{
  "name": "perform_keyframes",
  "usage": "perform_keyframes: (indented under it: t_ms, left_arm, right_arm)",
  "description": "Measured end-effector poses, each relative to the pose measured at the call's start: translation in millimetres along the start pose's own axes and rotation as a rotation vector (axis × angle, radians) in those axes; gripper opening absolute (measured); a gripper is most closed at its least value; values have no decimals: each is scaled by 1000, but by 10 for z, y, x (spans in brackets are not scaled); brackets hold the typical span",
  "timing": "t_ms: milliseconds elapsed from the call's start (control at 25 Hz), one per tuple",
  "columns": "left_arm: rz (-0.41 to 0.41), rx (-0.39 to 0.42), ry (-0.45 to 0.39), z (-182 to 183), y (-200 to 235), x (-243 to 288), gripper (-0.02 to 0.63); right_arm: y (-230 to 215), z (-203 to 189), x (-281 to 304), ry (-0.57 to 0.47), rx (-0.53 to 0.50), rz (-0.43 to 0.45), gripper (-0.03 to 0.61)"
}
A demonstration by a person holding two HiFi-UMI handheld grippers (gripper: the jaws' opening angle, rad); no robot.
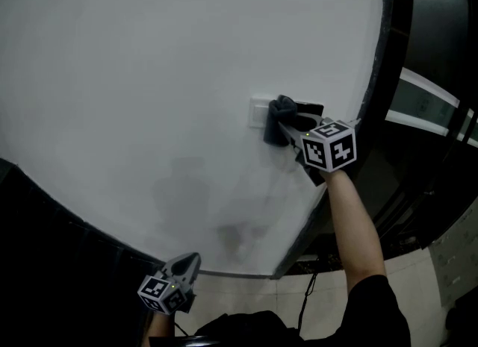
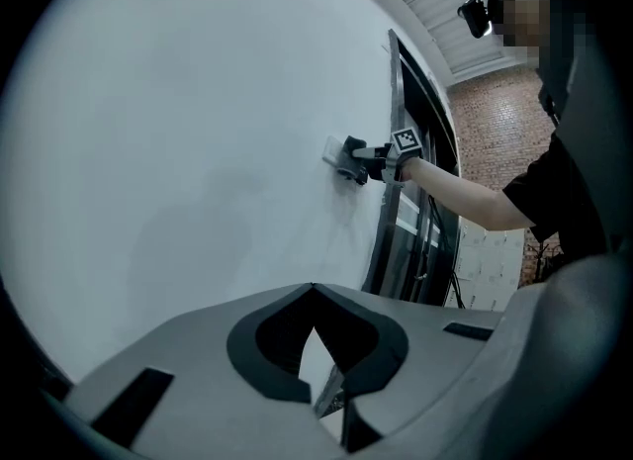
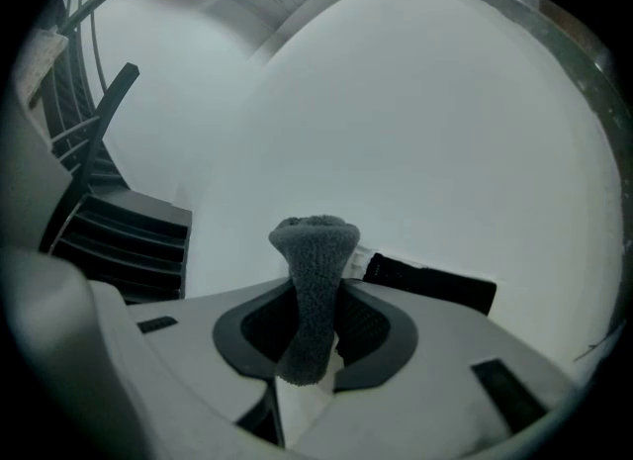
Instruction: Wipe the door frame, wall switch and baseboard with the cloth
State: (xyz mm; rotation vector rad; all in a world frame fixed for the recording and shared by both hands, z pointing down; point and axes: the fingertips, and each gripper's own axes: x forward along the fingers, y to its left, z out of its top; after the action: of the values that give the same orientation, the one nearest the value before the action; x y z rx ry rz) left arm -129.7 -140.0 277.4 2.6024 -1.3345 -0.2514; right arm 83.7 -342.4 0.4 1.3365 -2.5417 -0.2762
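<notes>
Risk first: dark grey fuzzy cloth [image 1: 278, 120], pinched in a bunch between the closed-down jaws of the right gripper [image 1: 293, 130], is pressed on the small white wall switch plate [image 1: 258, 113] at the centre of the head view. A hard push would likely flip the switch, and the narrow fold could be dragged out of the jaws if it catches the black rectangular box [image 1: 310, 108] mounted just right of the plate. Left gripper [image 1: 184, 266], low in the frame and well apart from the switch, has its jaws together with nothing between them, so it is in no place to catch a dropped cloth. Surface is a smooth white painted wall [image 1: 149, 77] filling the upper left, with faint grey patches lower centre, shadow or marks I cannot tell. Dark door frame [image 1: 390, 32] runs down the right edge. Pale tiled floor [image 1: 418, 278] shows at lower right, and a red brick wall [image 2: 495, 122] lies beyond the doorway in the left gripper view
</notes>
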Motion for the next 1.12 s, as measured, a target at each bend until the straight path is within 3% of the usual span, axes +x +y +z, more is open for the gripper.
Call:
perform_keyframes:
  t_ms: [1120]
  left_arm:
    - [-31, 9, 12, -36, -154, 175, -9]
  right_arm:
    - [-656, -321, -534, 21, 40, -98, 94]
